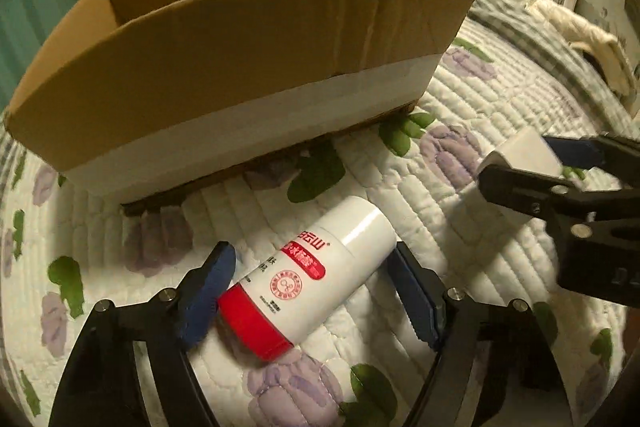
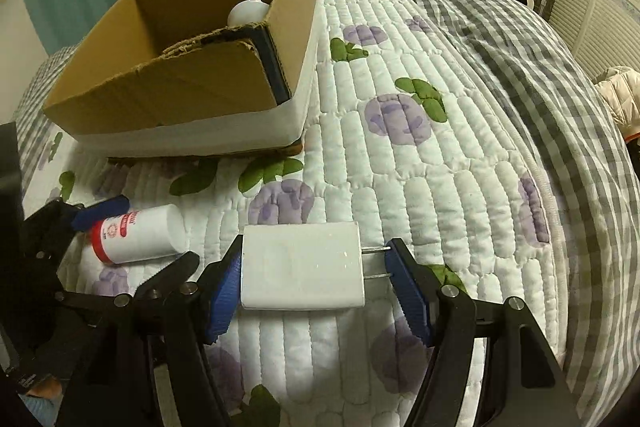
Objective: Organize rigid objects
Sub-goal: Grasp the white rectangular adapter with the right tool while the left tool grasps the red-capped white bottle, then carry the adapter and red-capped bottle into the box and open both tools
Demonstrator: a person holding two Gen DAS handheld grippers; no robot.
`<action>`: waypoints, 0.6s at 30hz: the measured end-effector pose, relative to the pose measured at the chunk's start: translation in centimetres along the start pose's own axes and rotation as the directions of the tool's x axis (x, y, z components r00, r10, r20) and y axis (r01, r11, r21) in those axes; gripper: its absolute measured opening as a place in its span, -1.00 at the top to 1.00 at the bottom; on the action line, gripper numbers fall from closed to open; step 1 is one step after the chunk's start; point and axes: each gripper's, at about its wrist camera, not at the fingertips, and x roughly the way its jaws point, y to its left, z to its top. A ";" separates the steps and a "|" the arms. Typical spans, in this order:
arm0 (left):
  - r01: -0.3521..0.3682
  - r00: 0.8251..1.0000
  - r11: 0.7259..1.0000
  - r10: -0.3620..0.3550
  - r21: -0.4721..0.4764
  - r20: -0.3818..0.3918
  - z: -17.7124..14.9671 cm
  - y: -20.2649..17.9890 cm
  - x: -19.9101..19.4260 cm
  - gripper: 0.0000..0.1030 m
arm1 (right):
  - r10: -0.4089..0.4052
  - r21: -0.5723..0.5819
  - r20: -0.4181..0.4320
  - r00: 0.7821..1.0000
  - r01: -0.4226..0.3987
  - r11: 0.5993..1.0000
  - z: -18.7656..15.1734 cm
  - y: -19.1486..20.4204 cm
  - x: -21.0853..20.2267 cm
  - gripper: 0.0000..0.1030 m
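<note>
A white bottle with a red cap (image 1: 312, 271) lies on the quilt between the blue pads of my left gripper (image 1: 316, 291). The left pad touches the cap end; the right pad stands just off the bottle's base, so the gripper is open around it. The bottle also shows in the right wrist view (image 2: 138, 235). A white plug-in charger (image 2: 302, 265) lies between the pads of my right gripper (image 2: 316, 289); the left pad touches it, the right pad is at its metal prongs (image 2: 376, 263). The charger also shows in the left wrist view (image 1: 520, 151).
An open cardboard box (image 1: 248, 39) with a white lower band stands on the bed behind both objects; in the right wrist view (image 2: 192, 83) it holds a white round object (image 2: 248, 11) and a dark flat item. A grey checked blanket (image 2: 520, 39) lies right.
</note>
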 end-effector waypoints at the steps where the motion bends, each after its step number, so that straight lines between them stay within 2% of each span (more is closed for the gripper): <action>1: 0.008 1.000 1.000 -0.008 -0.004 0.000 -0.1 0.2 -0.1 -0.54 | 0.000 -0.001 0.000 1.000 0.000 1.000 -0.1 0.0 0.0 -0.32; 5: 0.003 1.000 1.000 -0.003 0.002 0.010 -0.6 0.1 -1.1 -0.53 | -0.001 -0.013 0.003 1.000 0.001 1.000 -0.4 0.3 -0.4 -0.32; 10: 0.014 0.999 0.999 -0.012 -0.038 0.037 -1.1 0.3 -3.2 -0.52 | 0.002 -0.025 0.009 1.000 -0.001 1.000 -0.8 0.9 -1.6 -0.32; 18: -0.015 0.991 0.998 0.023 -0.060 0.133 0.3 -0.1 -8.7 -0.52 | 0.012 -0.073 0.080 0.997 -0.007 0.997 0.2 2.3 -6.8 -0.32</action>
